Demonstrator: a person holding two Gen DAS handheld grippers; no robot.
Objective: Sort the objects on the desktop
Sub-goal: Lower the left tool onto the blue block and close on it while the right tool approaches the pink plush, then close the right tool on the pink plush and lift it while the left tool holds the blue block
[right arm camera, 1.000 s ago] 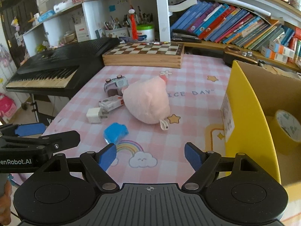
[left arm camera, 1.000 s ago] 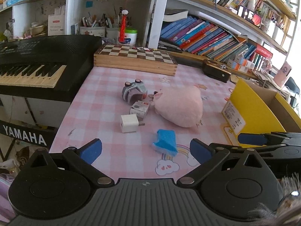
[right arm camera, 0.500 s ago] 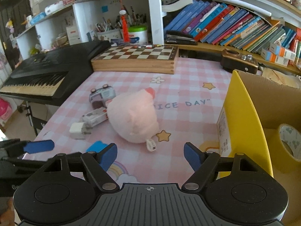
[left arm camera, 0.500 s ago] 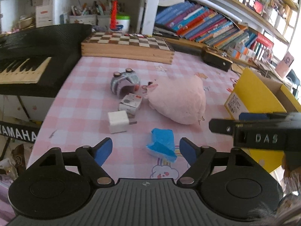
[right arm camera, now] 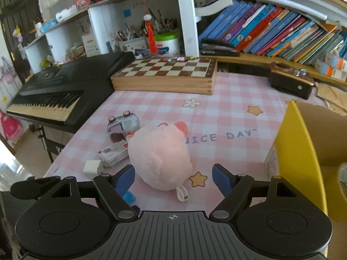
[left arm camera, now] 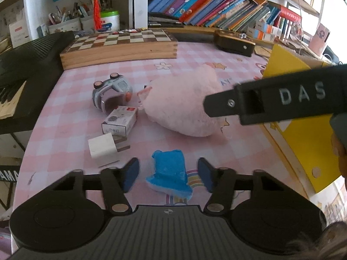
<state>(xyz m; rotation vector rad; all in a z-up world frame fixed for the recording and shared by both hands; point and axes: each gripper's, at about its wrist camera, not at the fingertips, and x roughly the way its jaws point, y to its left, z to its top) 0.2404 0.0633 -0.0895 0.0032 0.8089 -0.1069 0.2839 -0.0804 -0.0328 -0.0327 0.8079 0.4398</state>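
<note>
Both tools have advanced since the earlier frame. Left hand-held gripper (left arm camera: 168, 175), its jaws just narrowing, now straddles the crumpled blue foam piece (left arm camera: 171, 174) on the pink checked surface (left arm camera: 71, 117), pads close but not yet pressing. Right hand-held gripper (right arm camera: 173, 178) stands released, the round pink plush toy (right arm camera: 159, 158) between its fingers, untouched.

1. Your table (left arm camera: 71, 117): pink checked cloth.
2. Centre: pink plush (left arm camera: 182, 104), toy car (left arm camera: 111, 92), small box (left arm camera: 120, 121), white charger (left arm camera: 103, 147), blue packet (left arm camera: 170, 175).
3. Top: chessboard (left arm camera: 121, 45).
4. Right: yellow carton (left arm camera: 303, 143).
</note>
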